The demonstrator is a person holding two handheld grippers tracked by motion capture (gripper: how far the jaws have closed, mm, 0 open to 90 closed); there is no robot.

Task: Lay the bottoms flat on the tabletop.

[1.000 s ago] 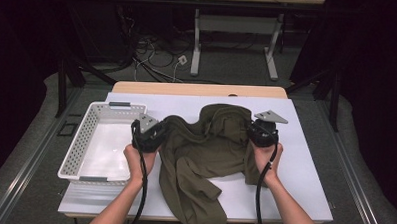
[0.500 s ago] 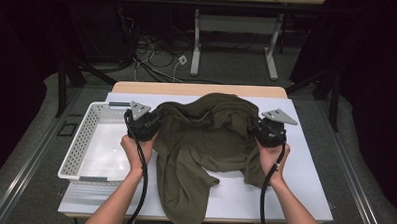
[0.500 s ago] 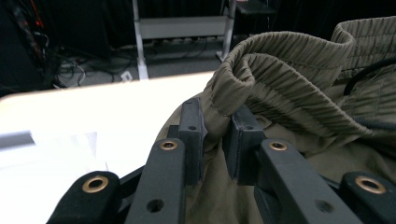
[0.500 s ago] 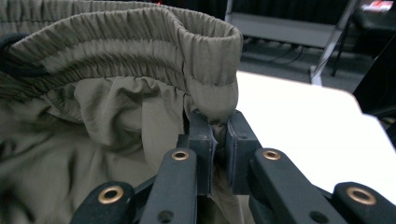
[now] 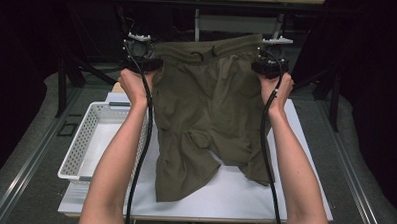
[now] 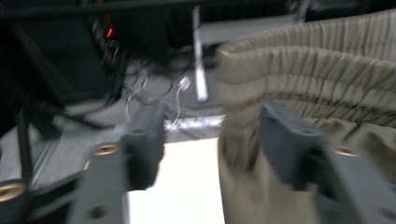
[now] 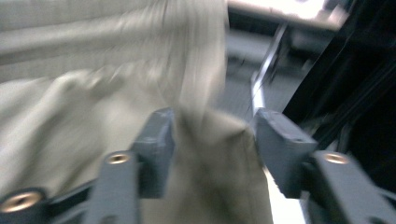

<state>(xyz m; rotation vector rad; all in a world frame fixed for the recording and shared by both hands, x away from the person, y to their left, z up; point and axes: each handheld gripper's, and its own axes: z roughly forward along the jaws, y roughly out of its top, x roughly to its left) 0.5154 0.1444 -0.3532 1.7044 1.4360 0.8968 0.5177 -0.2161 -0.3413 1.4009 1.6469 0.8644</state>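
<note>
Shorts (image 5: 211, 112) hang spread by the waistband above the desk (image 5: 223, 198), hems brushing it, basket (image 5: 93, 138) beside; folding is still ahead, I'd judge. Your left gripper (image 6: 205, 140) and right gripper (image 7: 210, 140) have just been opening, waistband loose between the jaws, which the gripper views reveal.

High view sharp, table lit, surroundings dark; both gripper views heavily motion-blurred.
</note>
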